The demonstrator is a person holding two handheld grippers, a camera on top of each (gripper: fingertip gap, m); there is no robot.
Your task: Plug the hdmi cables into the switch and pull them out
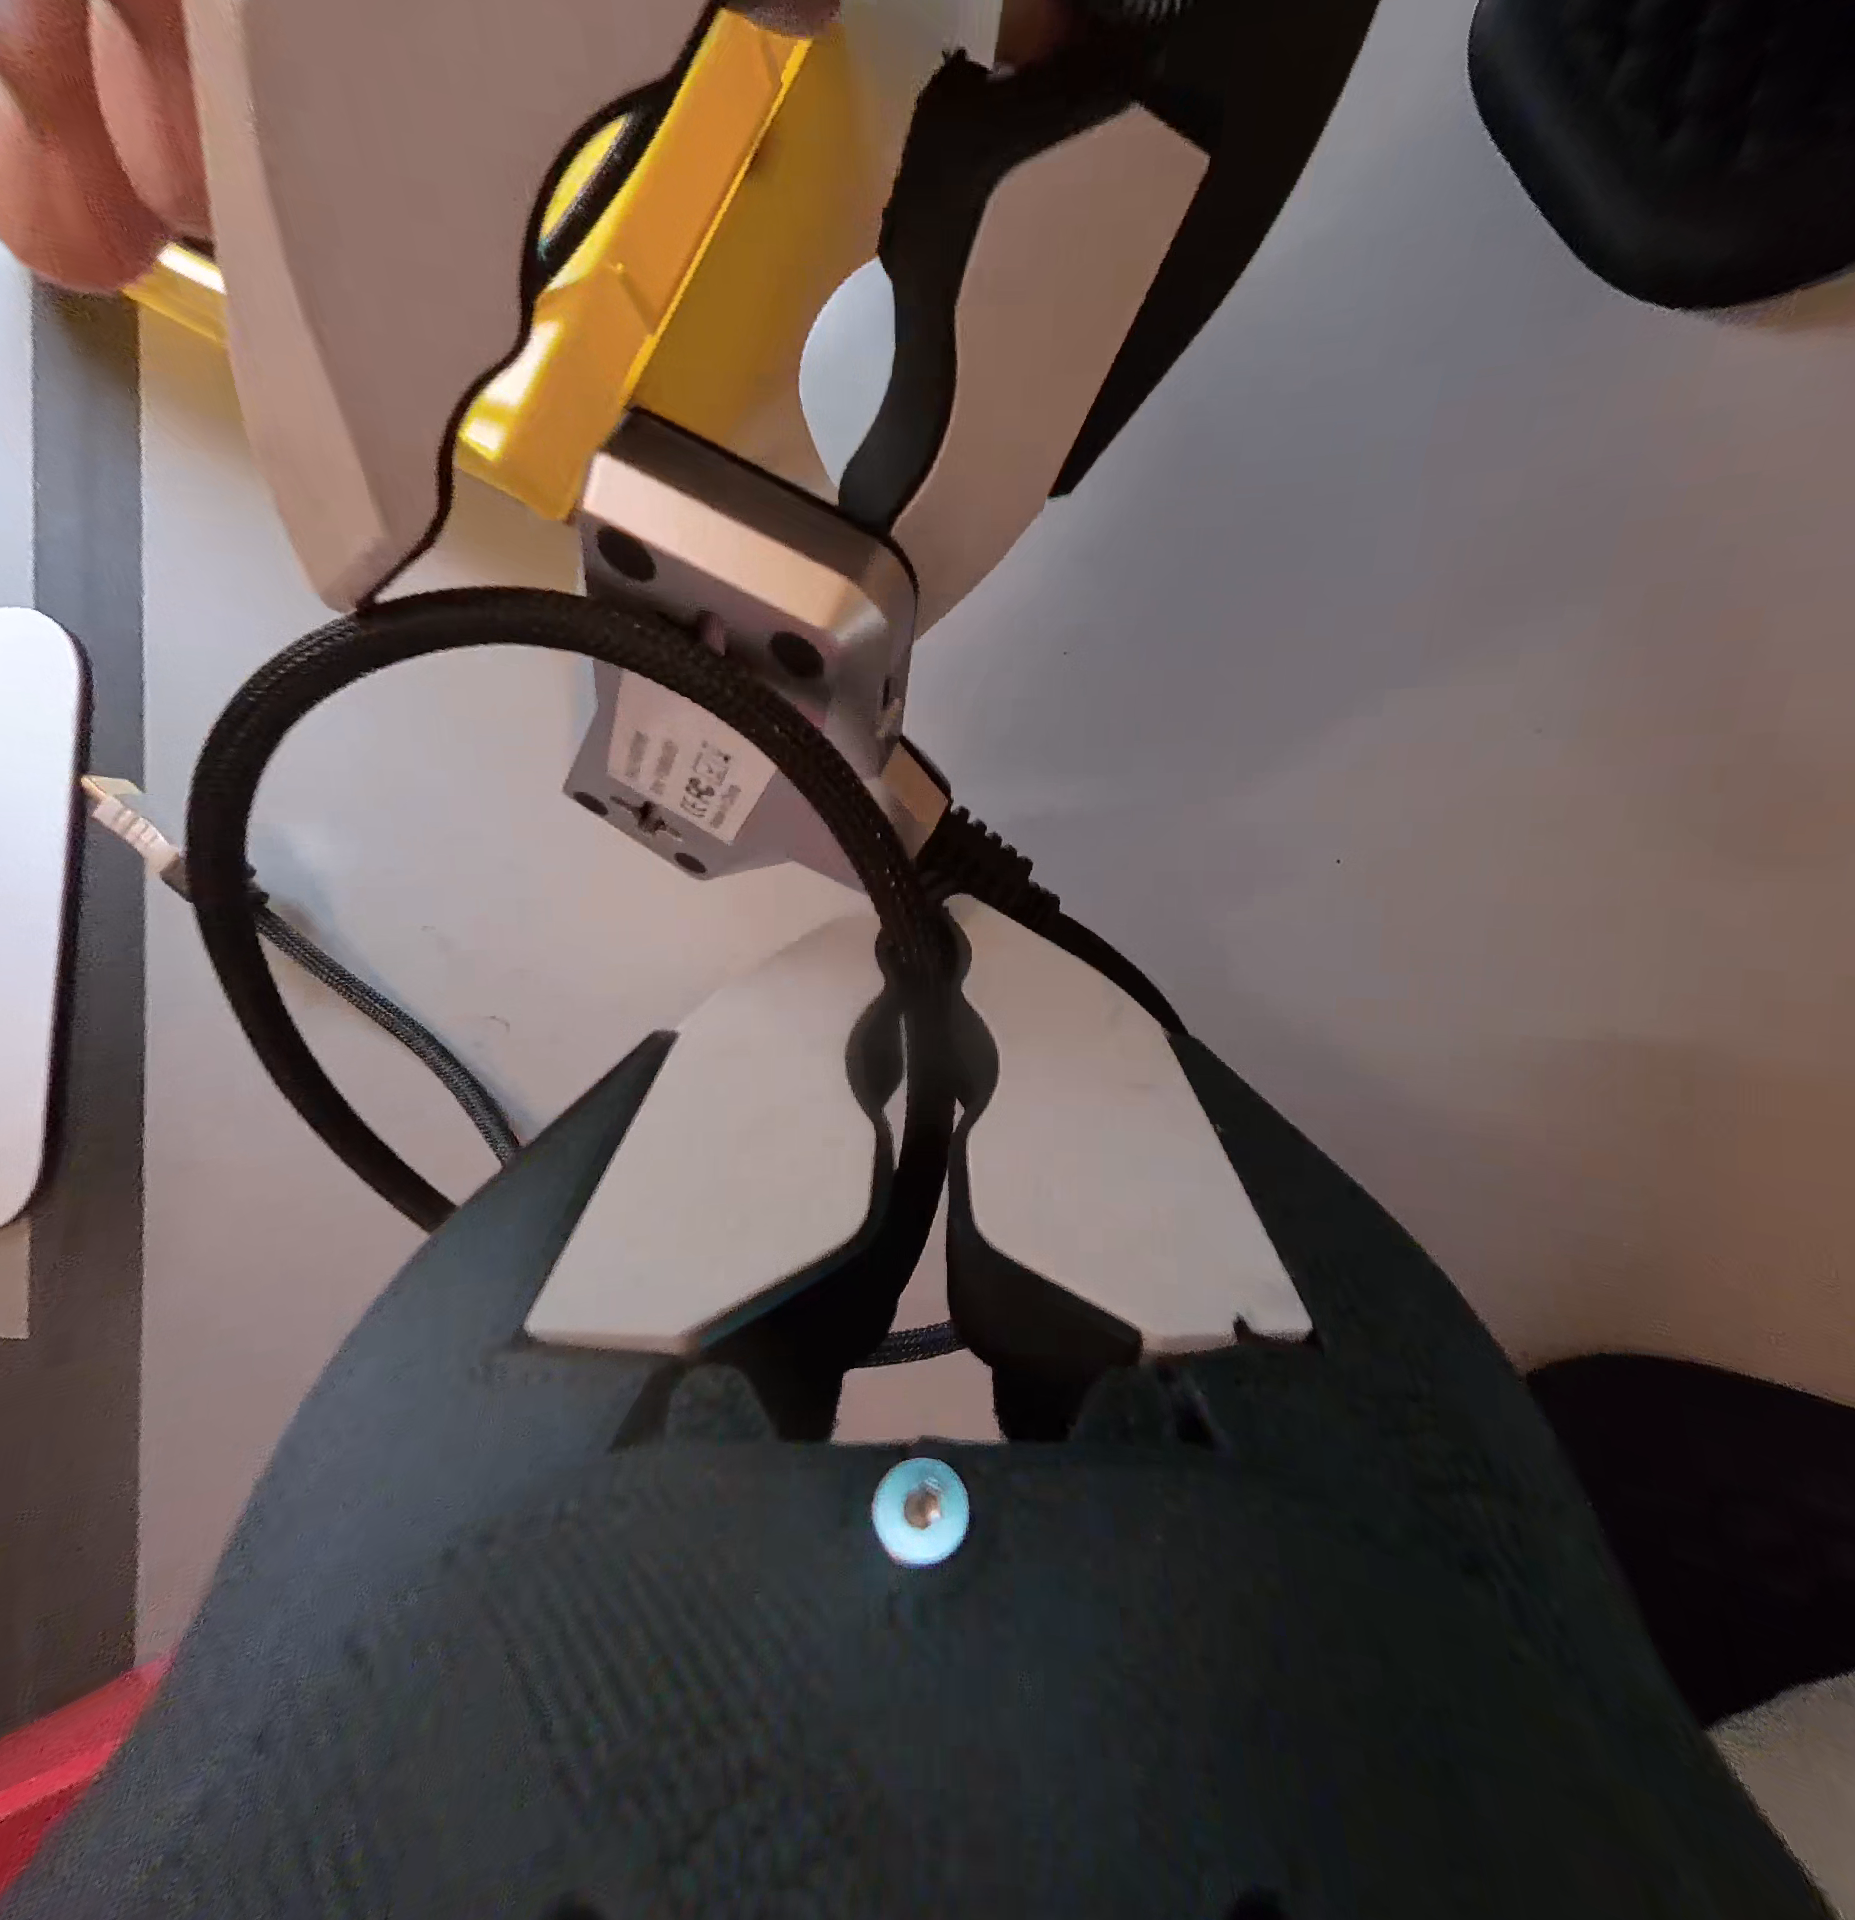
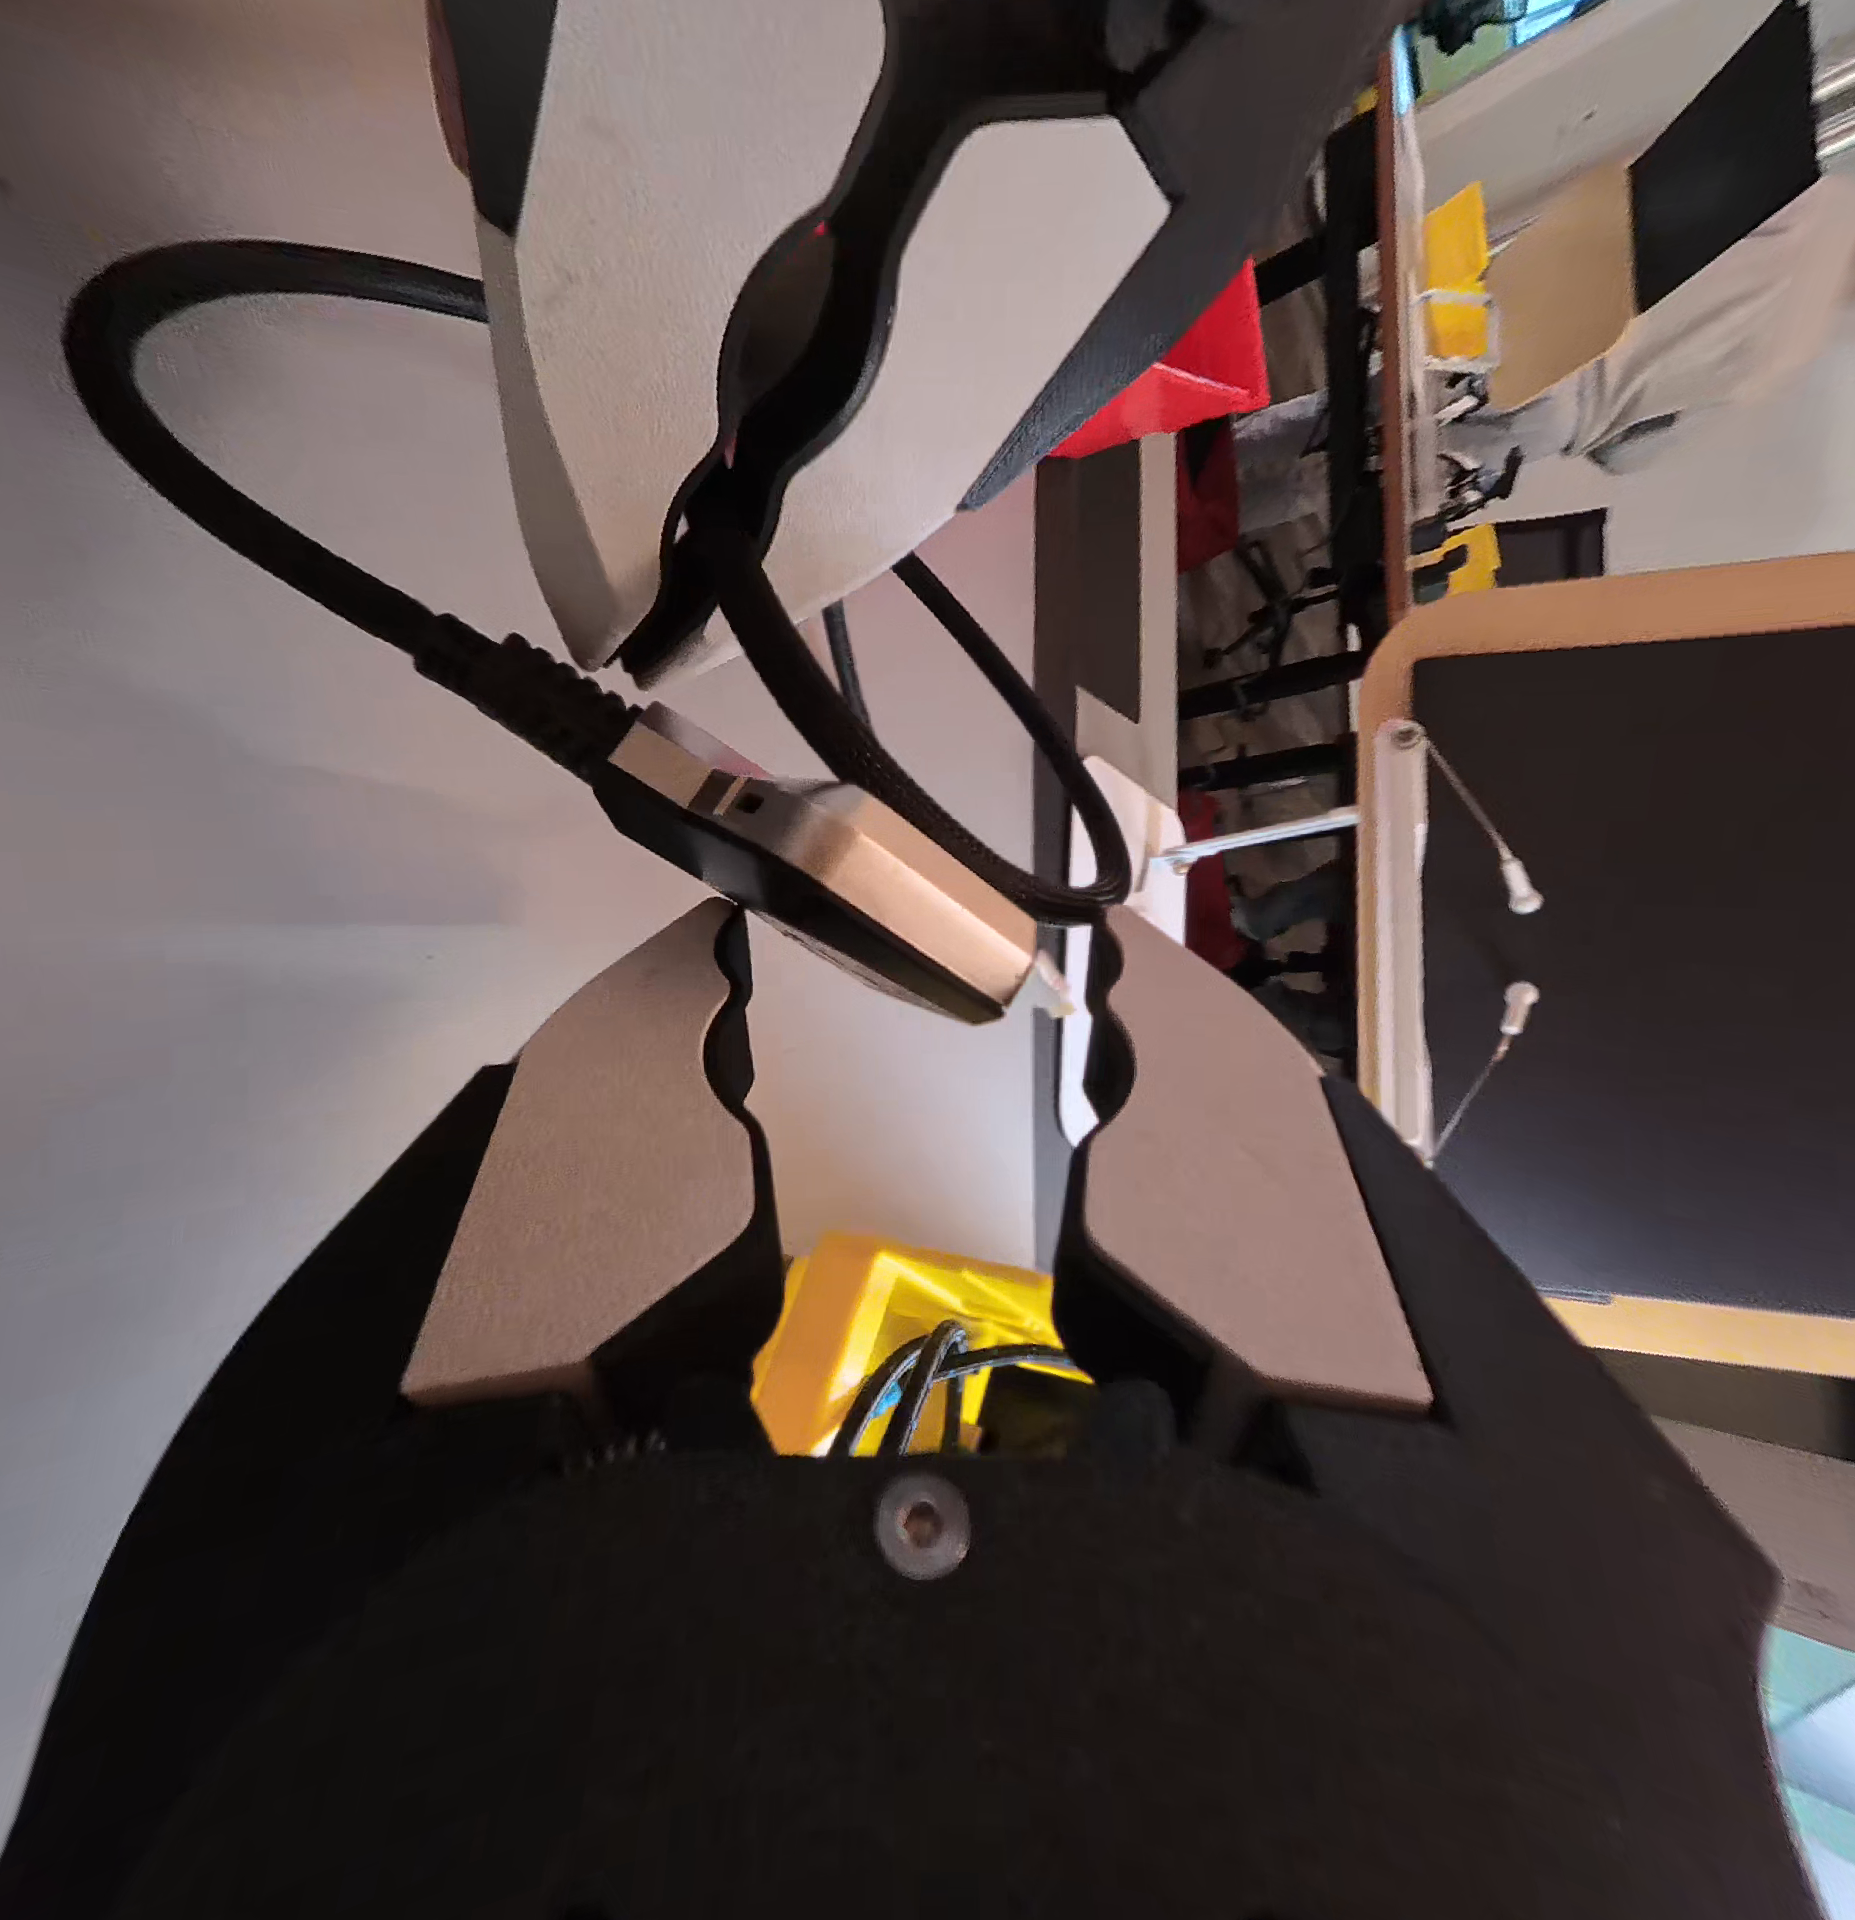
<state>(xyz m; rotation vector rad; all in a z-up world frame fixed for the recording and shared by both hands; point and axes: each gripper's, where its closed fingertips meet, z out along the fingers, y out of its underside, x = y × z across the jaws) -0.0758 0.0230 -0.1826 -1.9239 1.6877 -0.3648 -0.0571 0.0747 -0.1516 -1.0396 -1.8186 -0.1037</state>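
Observation:
The silver switch (image 1: 741,675) hangs in the air above the white table (image 1: 1474,727). An HDMI cable's plug (image 1: 928,795) sits in its side, and the cable (image 2: 279,520) loops away. My left gripper (image 1: 923,966) is shut on the switch's black braided cable (image 1: 279,707), which loops left to a loose silver connector (image 1: 128,821). My right gripper (image 2: 918,925) is open, with the switch (image 2: 881,883) just beyond its fingertips, near the left one. In the left wrist view the right gripper (image 1: 632,571) straddles the switch's top end. The left gripper (image 2: 642,665) also shows in the right wrist view.
A yellow bin (image 1: 632,260) with cables stands behind the right gripper and also shows in the right wrist view (image 2: 861,1309). A red bin (image 1: 40,1766), a white pad (image 1: 9,914), a black chair (image 1: 1681,135) and a person's hand (image 1: 71,156) are nearby. A dark screen (image 2: 1681,987) stands at the right.

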